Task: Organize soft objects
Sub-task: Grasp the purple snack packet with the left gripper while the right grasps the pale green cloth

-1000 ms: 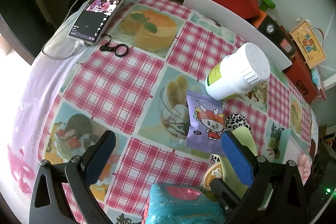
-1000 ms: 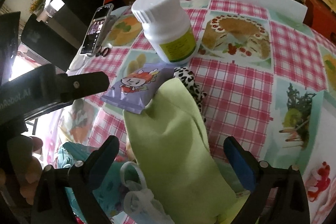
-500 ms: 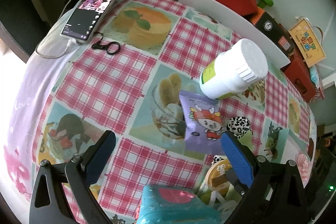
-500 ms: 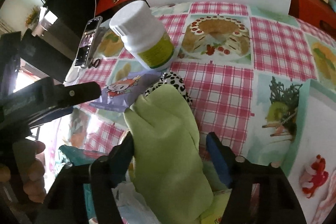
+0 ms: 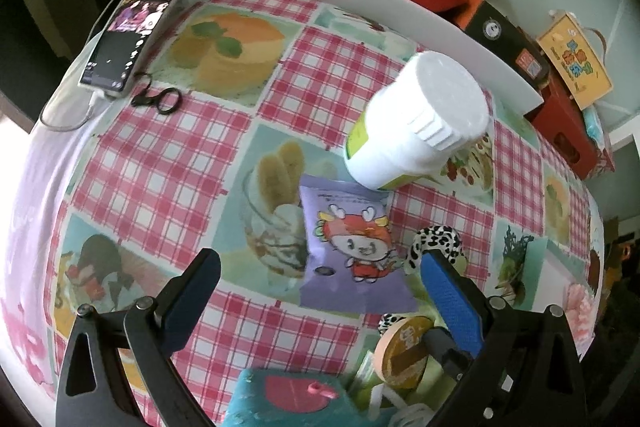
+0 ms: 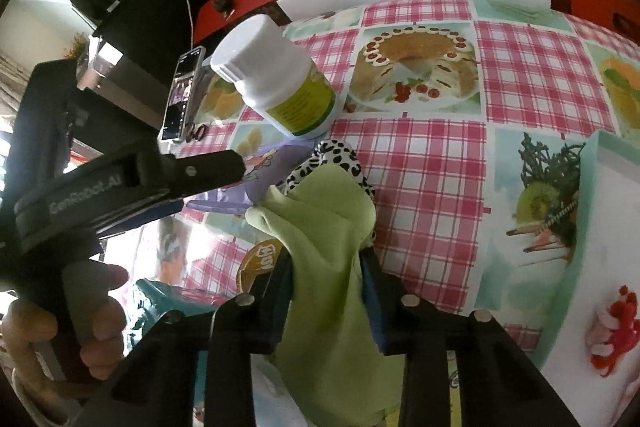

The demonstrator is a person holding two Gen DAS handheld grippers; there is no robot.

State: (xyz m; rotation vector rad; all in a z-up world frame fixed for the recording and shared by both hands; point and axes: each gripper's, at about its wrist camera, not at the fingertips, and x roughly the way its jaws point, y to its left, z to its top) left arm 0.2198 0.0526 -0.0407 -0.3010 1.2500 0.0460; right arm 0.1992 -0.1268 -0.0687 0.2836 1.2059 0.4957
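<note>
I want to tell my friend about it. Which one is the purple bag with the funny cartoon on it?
Find the big white bottle standing on the checked tablecloth. Lying flat just in front of its base is the purple snack packet, beside a leopard-print scrunchie. It is the only purple thing there, with a grinning red-and-white cartoon creature printed on it.

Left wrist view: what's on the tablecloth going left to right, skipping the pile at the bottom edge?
Smartphone → black carabiner clip → purple snack packet → white bottle, standing just behind the packet's upper right corner.
</note>
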